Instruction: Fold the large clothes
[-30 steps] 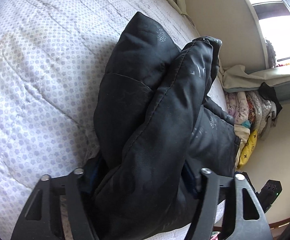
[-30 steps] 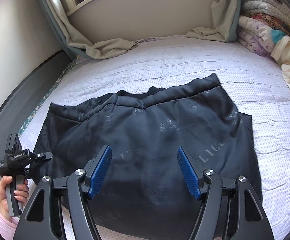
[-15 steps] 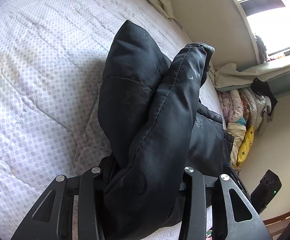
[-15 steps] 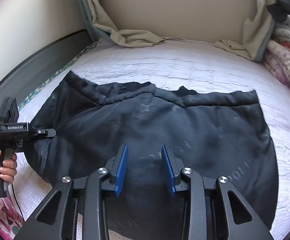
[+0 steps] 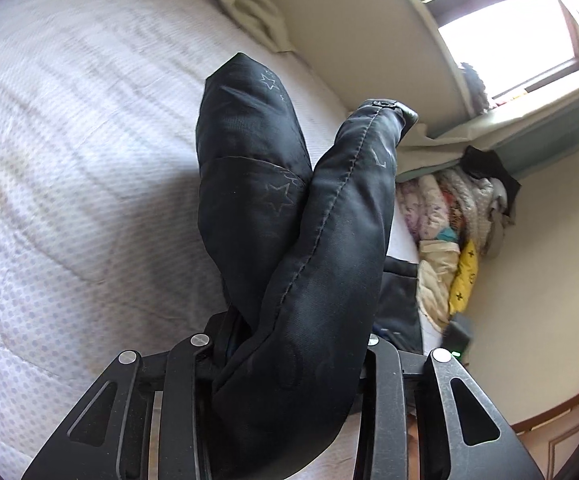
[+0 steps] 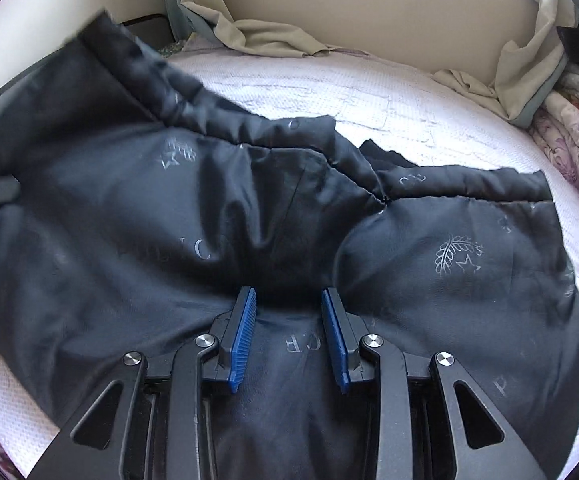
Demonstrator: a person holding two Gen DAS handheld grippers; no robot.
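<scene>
Bed's (image 5: 69,200) jacket (image 5: 289,240) edge now lifted, bunched.

I see the black padded jacket (image 6: 289,208) spread across the white bed (image 6: 369,92), faint stars and letters printed on it, its left edge bunched and lifted.

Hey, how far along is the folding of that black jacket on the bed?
Done: no fold yet; the black jacket lies mostly spread across the bed. In hand: the left tongs are closing on a thick bunch of its raised end, and the right tongs pinch a pucker near its front edge. Left: every fold.
</scene>
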